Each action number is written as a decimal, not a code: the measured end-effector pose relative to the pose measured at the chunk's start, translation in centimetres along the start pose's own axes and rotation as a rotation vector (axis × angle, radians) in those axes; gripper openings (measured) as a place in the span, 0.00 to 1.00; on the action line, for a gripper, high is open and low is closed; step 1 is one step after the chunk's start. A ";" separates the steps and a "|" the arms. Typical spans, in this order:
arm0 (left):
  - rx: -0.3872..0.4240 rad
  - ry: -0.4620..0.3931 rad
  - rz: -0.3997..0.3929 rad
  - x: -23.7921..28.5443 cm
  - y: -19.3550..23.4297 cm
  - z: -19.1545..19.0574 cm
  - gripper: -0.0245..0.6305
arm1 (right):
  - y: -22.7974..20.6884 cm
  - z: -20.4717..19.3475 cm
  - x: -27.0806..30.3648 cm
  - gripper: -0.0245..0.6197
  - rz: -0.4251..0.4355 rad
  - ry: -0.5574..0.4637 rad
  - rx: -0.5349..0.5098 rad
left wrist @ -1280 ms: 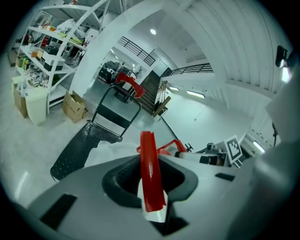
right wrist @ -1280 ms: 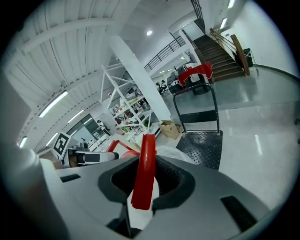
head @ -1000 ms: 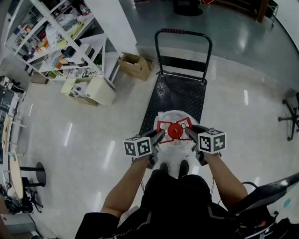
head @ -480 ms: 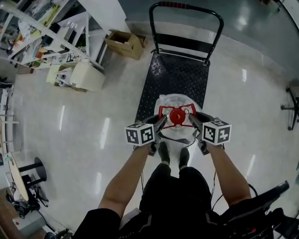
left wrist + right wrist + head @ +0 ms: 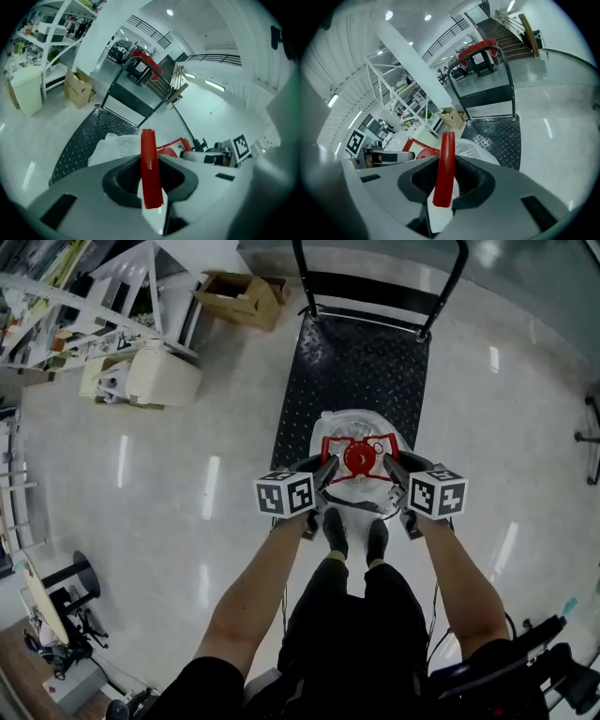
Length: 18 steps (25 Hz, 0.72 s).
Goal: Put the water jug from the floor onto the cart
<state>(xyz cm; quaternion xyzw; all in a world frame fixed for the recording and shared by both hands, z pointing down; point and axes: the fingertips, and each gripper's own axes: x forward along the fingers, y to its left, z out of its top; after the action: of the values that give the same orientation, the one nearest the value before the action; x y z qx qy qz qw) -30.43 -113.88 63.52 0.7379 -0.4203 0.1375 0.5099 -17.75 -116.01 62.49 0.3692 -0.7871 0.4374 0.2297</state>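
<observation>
Step in hand, by judgement: setting water jug [image 5: 353,427] onto cart deck [image 5: 361,362]. Jug at frame centre, over near end of deck, just above person's shoes [image 5: 354,532]. At jug top, left gripper [image 5: 325,472] and right gripper [image 5: 389,466] each clamp red handle [image 5: 359,457], one per side. Both gripper views show red strap pinched between narrow jaws. Whether jug base touches deck: cannot tell. Next move calls for seating base fully on deck, clear of edge, then releasing both jaws together.

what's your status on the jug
Left tool and right tool both clamped on red handle. Jug over near end of cart. Nothing in the way.
</observation>
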 end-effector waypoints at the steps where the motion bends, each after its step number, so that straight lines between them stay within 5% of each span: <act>1: -0.002 0.003 0.004 0.4 0.4 -0.2 0.15 | -0.3 -0.3 0.4 0.17 -0.003 0.001 -0.002; 14: 0.068 -0.033 0.038 1.2 3.7 -0.9 0.15 | -1.9 -1.5 2.1 0.17 -0.010 0.033 -0.003; 18: 0.139 -0.084 0.113 -0.3 4.6 0.2 0.33 | -2.4 -0.1 1.3 0.22 -0.054 -0.013 -0.067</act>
<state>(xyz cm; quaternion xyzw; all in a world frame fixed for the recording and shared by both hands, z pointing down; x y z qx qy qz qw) -34.18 -114.51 66.19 0.7515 -0.4719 0.1637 0.4309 -16.64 -117.21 64.67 0.3852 -0.7926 0.4021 0.2486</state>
